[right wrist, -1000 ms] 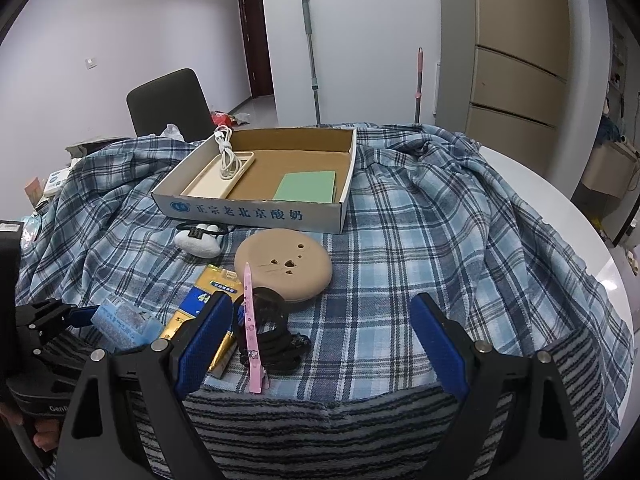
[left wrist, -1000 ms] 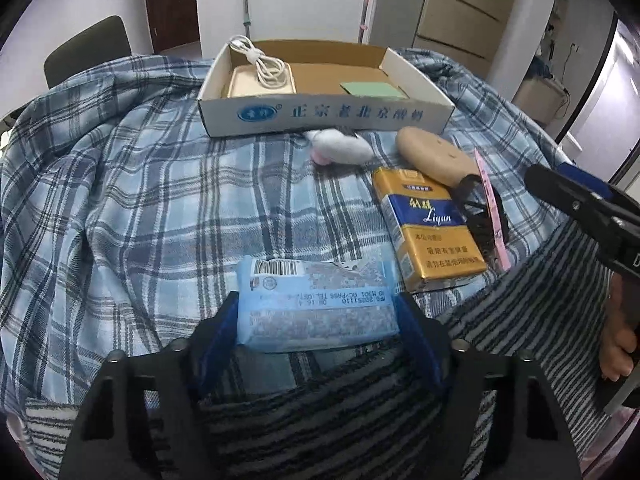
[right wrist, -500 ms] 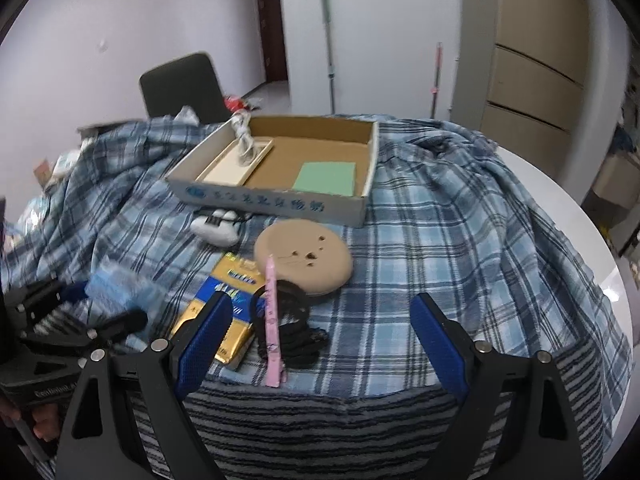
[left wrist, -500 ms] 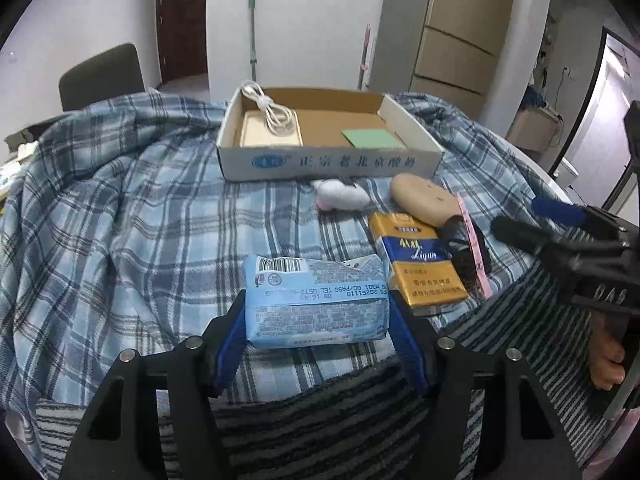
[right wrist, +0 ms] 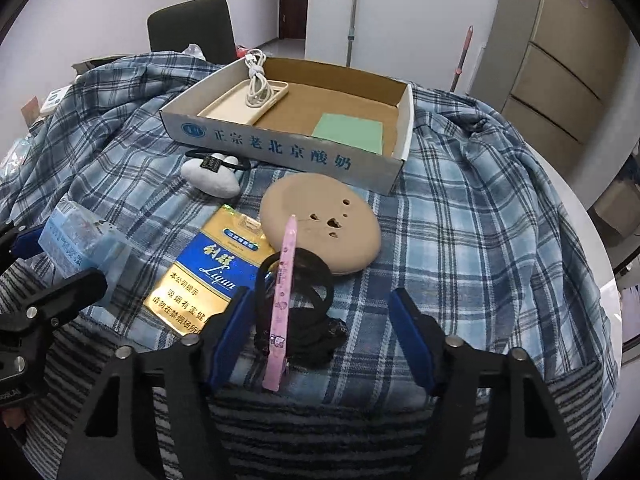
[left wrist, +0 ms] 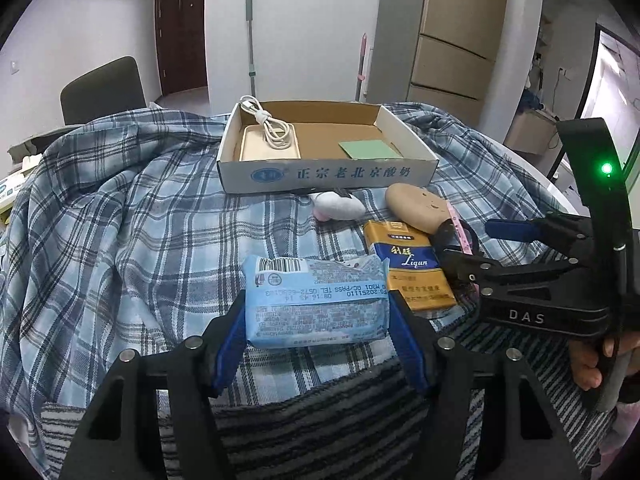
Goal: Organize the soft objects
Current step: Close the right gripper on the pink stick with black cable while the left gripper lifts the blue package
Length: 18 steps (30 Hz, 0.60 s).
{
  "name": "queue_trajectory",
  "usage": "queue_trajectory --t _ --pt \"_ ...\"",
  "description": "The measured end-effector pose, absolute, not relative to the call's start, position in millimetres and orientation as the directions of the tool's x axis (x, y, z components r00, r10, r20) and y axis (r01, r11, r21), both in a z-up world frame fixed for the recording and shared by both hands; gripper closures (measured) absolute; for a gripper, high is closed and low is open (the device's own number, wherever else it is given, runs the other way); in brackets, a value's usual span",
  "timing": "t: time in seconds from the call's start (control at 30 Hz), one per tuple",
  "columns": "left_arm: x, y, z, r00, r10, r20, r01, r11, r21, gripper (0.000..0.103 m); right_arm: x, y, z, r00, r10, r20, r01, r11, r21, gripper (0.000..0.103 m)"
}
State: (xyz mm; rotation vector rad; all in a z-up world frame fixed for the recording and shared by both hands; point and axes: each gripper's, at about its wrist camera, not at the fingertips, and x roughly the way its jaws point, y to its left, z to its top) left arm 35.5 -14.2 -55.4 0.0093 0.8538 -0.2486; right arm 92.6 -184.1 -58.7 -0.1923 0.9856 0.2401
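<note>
My left gripper is shut on a light blue tissue pack and holds it above the plaid cloth; the pack also shows in the right wrist view. My right gripper is open, its fingers on either side of black hair ties and a pink clip. A tan round plush pad lies just beyond. A white plush lies in front of the open cardboard box, which holds a cream case with a white cable and a green pad.
A gold and blue cigarette carton lies left of the hair ties. A striped towel covers the table's near edge. A dark chair stands behind the table. The bare table rim shows at right.
My left gripper has lifted the tissue pack higher off the cloth. My right gripper has moved forward and left over the hair ties and pink clip, and its fingers have narrowed.
</note>
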Motion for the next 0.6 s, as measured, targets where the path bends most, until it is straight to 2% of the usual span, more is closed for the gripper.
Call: queue_trajectory --t 0.07,0.17,0.4,0.43,0.6 --pt "35 -14 -55 0.633 -0.215 -0.744 0.222 0.971 -0.092 0.035 93 -182 -61 0.517 0.124 -0.847 -0.303 0.952 -0.046 0.052" --pt "34 -15 -54 0.636 -0.21 -0.742 0.22 0.972 -0.087 0.035 94 -181 -69 0.481 0.147 -0.864 -0.33 0.944 -0.023 0.064" --pt "35 -15 -52 0.644 -0.207 -0.737 0.213 0.973 -0.088 0.035 88 -185 -65 0.515 0.147 -0.845 -0.313 0.949 -0.026 0.083" --pt "34 -14 -51 0.651 -0.207 -0.73 0.21 0.974 -0.089 0.035 86 -187 -64 0.529 0.143 -0.836 -0.304 0.952 -0.03 0.088" --pt "27 -10 -40 0.706 -0.212 -0.676 0.208 0.974 -0.088 0.035 74 -191 -50 0.606 0.186 -0.773 -0.308 0.951 -0.013 0.092"
